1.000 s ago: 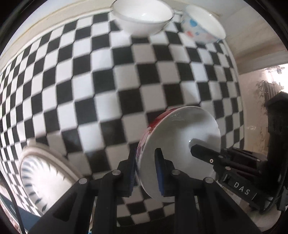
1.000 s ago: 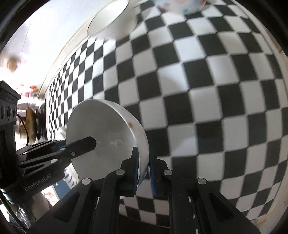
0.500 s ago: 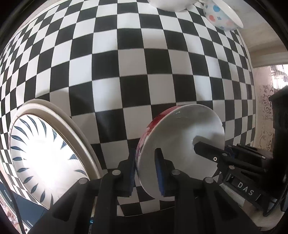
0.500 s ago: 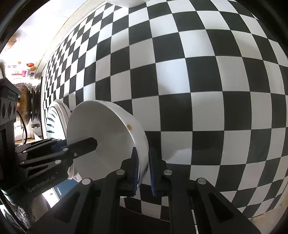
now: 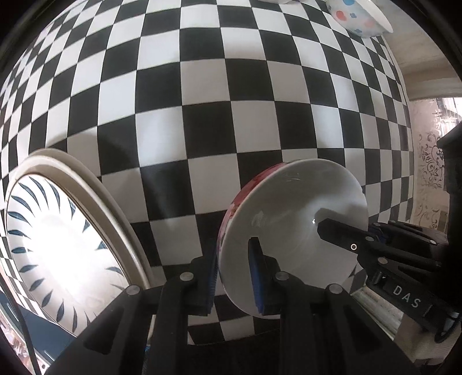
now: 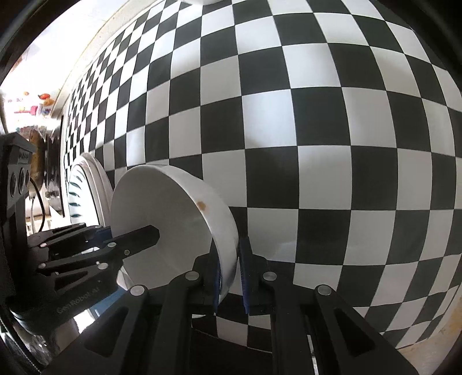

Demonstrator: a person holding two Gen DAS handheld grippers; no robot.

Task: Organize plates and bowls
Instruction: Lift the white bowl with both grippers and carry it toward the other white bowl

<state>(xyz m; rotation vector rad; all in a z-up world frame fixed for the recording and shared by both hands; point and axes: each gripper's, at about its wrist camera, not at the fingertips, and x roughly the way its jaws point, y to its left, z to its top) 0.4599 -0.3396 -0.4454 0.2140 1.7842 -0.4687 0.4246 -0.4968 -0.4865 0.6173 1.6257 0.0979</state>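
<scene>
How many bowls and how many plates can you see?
Bowls: 3 (flowered bowl, dotted bowl, white bowl, only its edge showing)
Plates: 1 (blue-streaked plate; maybe another beneath, cannot tell)
Total: 4

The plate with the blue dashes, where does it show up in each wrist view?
Left wrist view: the plate with blue dashes fills the lower left, lying on the checkered cloth.
Right wrist view: the same plate is a thin sliver at the left edge, behind the white bowl.
Shared landmark: the white bowl, gripped by both the left gripper and the right gripper.
</scene>
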